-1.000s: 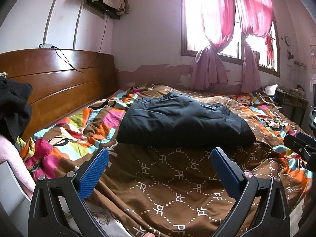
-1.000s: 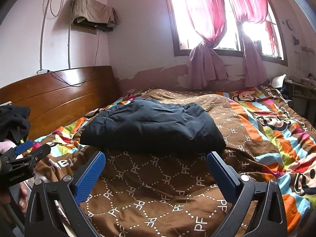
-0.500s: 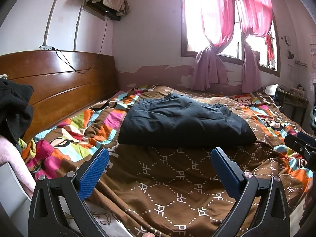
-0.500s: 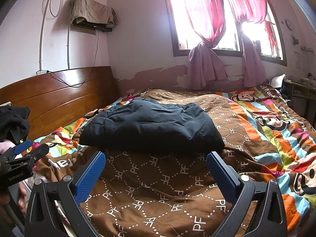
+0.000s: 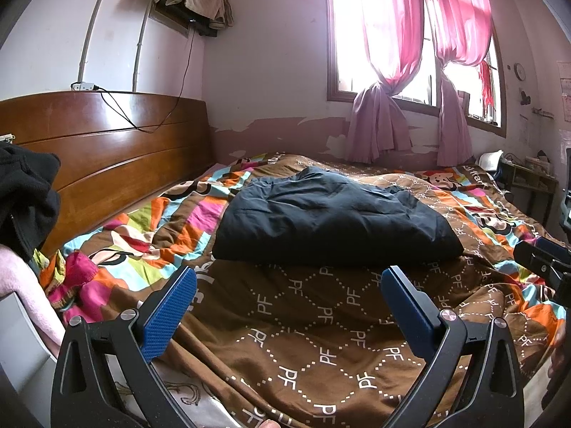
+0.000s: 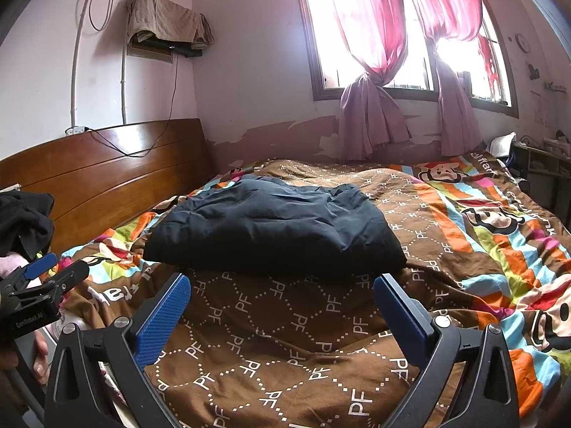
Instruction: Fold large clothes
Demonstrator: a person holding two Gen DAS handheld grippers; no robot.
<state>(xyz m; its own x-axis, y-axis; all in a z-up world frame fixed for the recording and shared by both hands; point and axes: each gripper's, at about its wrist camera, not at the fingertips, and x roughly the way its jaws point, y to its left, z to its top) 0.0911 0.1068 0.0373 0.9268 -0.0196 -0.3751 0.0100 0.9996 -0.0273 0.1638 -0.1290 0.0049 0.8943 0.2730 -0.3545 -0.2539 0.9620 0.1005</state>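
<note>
- Dark navy garment (image 5: 332,223), padded-looking, lies folded into a rough rectangle on the bed, about mid-bed, its near edge toward both grippers, its far edge toward the window-side wall.
- Same garment in the right wrist view (image 6: 274,228): wrinkled top, near edge straight, not touched by anything.
- Left gripper (image 5: 288,306): jaws spread wide, nothing between them, hovering over the near edge of the bed, short of the garment.
- Right gripper (image 6: 282,308): jaws also wide apart, empty, over the brown part of the bedspread, just short of the garment's near edge.
- Blue pads (image 5: 170,315) face inward, clear of the cloth.
- Bedspread (image 5: 321,324): brown with white "PF" diamond print near the grippers, multicolour cartoon stripes toward the headboard side and the right edge.
- Wooden headboard (image 5: 107,149) along the bed's left edge; a black cable hangs down over it.
- Black clothing heap (image 5: 25,196) at the near-left corner, by the headboard end.
- Pink curtains (image 5: 399,53), tied at the middle, over a bright window behind the bed's far edge.
- Beige cloth (image 6: 164,18) draped over a wall-mounted box above the headboard.
- Left gripper also shows at the left edge of the right wrist view, near the bed's near-left corner, a hand below it.
</note>
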